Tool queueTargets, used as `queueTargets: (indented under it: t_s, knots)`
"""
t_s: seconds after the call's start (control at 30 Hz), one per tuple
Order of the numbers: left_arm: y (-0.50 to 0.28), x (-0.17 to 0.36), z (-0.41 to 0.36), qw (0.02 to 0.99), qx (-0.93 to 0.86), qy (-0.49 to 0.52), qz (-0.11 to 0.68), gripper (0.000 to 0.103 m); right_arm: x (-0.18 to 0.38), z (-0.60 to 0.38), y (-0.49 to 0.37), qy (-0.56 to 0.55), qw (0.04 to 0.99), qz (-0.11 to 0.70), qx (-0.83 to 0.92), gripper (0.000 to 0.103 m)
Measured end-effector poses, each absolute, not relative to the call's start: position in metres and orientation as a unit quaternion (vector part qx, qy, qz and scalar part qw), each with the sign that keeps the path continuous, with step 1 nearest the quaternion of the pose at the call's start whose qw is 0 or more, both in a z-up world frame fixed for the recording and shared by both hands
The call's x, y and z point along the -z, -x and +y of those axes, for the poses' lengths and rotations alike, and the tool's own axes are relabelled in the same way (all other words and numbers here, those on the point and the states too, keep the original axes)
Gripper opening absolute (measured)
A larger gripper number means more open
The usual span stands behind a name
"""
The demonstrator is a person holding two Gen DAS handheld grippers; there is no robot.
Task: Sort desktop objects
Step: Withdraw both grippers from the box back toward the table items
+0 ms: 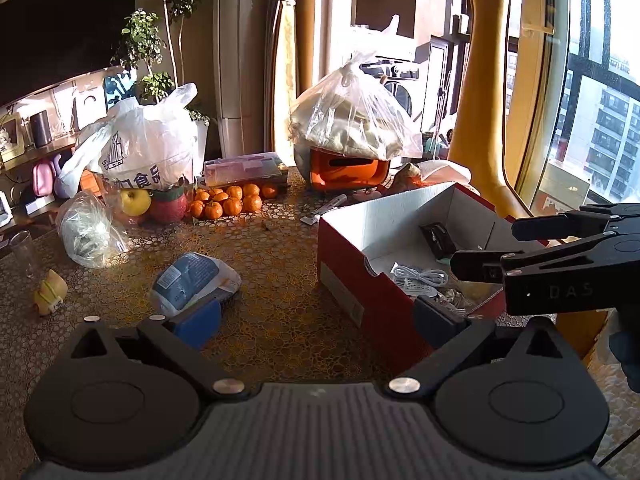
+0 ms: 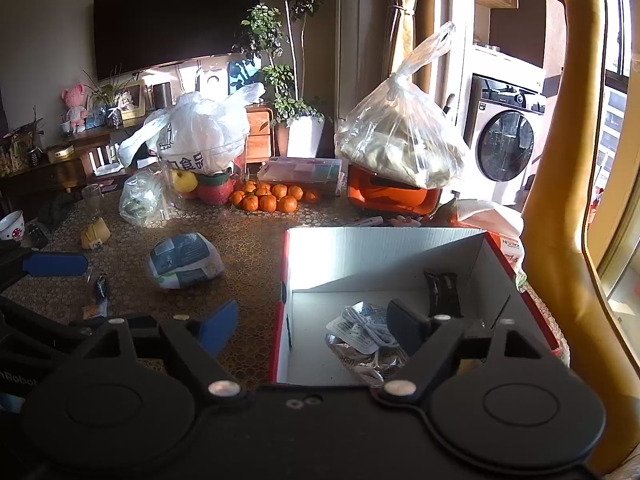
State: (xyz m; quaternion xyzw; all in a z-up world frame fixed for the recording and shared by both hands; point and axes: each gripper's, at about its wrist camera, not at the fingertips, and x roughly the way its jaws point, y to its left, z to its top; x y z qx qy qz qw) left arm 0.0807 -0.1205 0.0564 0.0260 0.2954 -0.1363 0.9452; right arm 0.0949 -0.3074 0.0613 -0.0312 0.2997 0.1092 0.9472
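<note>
Left gripper [image 1: 320,320], jaws wide apart, empty: blue packet [image 1: 194,280] on bench [image 1: 272,264] at centre left, just beyond its left finger; red box [image 1: 384,300] at right. Right gripper [image 2: 316,328], jaws apart, empty, straddles the box wall; cable pack [image 2: 360,328] inside. White bag [image 1: 148,152], upper left, reads "食品". "DAS" on the other gripper, far right.

Left gripper [image 1: 320,324]: jaws spread wide, nothing between blue pads, angled downward. One blue pad [image 1: 198,322] at left, darker shaded pad at right.

Right gripper [image 2: 314,326]: jaws wide apart, nothing gripped, tilted downward. It also shows at right edge of left wrist view, black fingers [image 1: 480,266] reaching leftward.
</note>
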Motion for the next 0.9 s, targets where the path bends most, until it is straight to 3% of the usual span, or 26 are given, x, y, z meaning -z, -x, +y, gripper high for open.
queueTargets:
  t_s: [0.17,0.23,0.9]
  knots:
    - [-0.073,-0.047,-0.100,0.950,0.110,-0.016,0.291,0.103,-0.061,-0.293,-0.091,0.029,0.952,0.284,-0.111,0.095]
    - [-0.071,-0.043,-0.089,0.953,0.095,-0.007,0.289,0.103,-0.061,-0.286,-0.090,0.028,0.955,0.273,-0.115,0.103]
    - [-0.057,-0.001,-0.026,0.953,-0.003,0.015,0.302,0.103,-0.044,-0.235,-0.098,0.026,0.951,0.269,-0.152,0.103]
